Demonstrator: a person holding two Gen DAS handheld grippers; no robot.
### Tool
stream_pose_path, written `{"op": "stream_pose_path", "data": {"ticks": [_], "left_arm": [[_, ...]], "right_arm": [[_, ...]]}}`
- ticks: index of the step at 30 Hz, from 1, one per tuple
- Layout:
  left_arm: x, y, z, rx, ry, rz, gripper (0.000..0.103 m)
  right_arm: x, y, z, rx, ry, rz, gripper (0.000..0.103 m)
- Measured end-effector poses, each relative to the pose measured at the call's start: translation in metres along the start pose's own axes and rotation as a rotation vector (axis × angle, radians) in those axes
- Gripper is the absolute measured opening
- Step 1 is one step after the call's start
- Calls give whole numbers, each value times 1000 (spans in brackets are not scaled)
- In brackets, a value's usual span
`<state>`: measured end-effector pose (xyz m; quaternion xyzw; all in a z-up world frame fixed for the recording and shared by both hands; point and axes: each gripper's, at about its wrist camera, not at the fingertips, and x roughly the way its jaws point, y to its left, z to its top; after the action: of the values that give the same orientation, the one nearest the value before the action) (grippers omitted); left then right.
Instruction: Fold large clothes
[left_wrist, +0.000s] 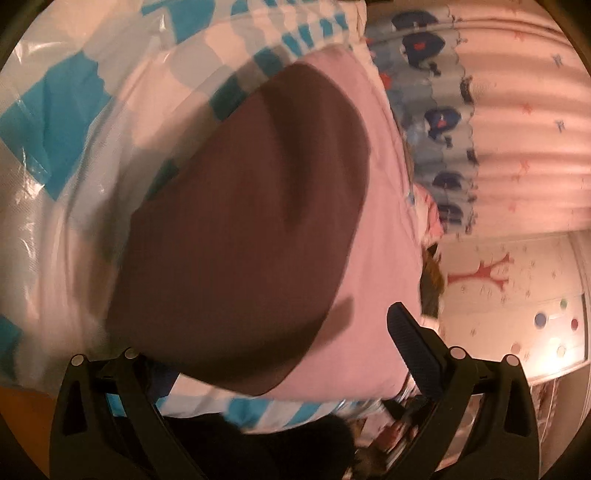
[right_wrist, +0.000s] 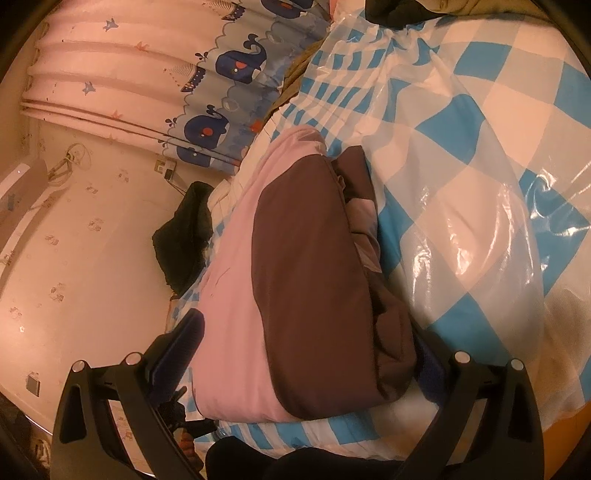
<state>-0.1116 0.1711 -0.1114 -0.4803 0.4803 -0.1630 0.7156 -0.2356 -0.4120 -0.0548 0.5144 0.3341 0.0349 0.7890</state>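
Observation:
A folded pink and dark brown garment (left_wrist: 251, 236) lies on a blue and white checked cover (left_wrist: 62, 122). My left gripper (left_wrist: 273, 354) is open, its jaws wide on either side of the garment's near end; the right fingertip (left_wrist: 410, 343) shows, the left one is hidden under the brown cloth. In the right wrist view the same garment (right_wrist: 303, 288) lies lengthwise on the checked cover (right_wrist: 480, 155). My right gripper (right_wrist: 306, 354) is open, its left fingertip (right_wrist: 184, 339) beside the pink edge, the right one hidden behind the brown fold.
A curtain with whale prints (right_wrist: 207, 96) hangs beyond the bed edge. A dark garment (right_wrist: 184, 236) lies by the bed. Clear plastic (right_wrist: 491, 229) covers part of the checked cover. A wardrobe with coloured dots (left_wrist: 546, 325) stands at the right.

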Motion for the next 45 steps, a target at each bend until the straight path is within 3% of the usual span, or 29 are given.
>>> {"op": "stream_pose_path", "data": {"ticks": [3,6,7,10,13,15,16,17,20,22,25,27,28,30,32,34,37,41,45], "left_arm": [[-5,-12,-3,52,-75,-51,95],[19,3,7,-1,-1,-16,95],[24,5,8,-29,10,-35,95],[29,-10,8,10,-13,-46,95],[45,-4,18,-49,-7,-28,95],[44,-14,18,-33,-42,-36,89],[45,-20,15,-8,-57,-12,77],[46,-22,14,-2,-60,-8,71],[52,-19,19,-28,-46,-22,61],[50,-11,28,-55,-25,-36,62],[55,-8,37,-81,9,-45,76],[61,-9,43,-113,1,-39,82],[62,-13,44,-116,-17,-34,82],[62,-23,46,-79,-49,-45,73],[61,-29,45,-49,-64,-43,58],[61,-30,45,-20,-74,-39,50],[57,-42,44,35,-106,-37,41],[41,-97,31,247,-160,-50,35],[42,-182,1,527,-167,-36,33]], "right_arm": [[-2,-4,-2,-1,0,-4,97],[-8,-7,-2,12,-27,-12,97],[-13,-5,-2,1,-50,-41,97],[-30,23,-7,-158,-157,-207,97],[-25,72,-12,-378,-195,-305,97],[1,110,-17,-526,-150,-333,97],[14,121,-19,-570,-129,-337,97],[31,134,-22,-620,-104,-340,97],[91,167,-30,-723,-28,-364,97],[127,186,-37,-774,6,-368,97],[166,209,-46,-840,14,-411,97],[193,206,-48,-850,56,-483,97],[215,193,-50,-849,128,-553,97],[232,180,-53,-844,174,-590,97],[220,186,-53,-840,124,-566,97],[205,194,-51,-842,50,-553,97],[223,176,-50,-817,118,-601,98],[243,163,-70,-909,77,-670,98],[243,156,-68,-902,68,-653,98]]}}
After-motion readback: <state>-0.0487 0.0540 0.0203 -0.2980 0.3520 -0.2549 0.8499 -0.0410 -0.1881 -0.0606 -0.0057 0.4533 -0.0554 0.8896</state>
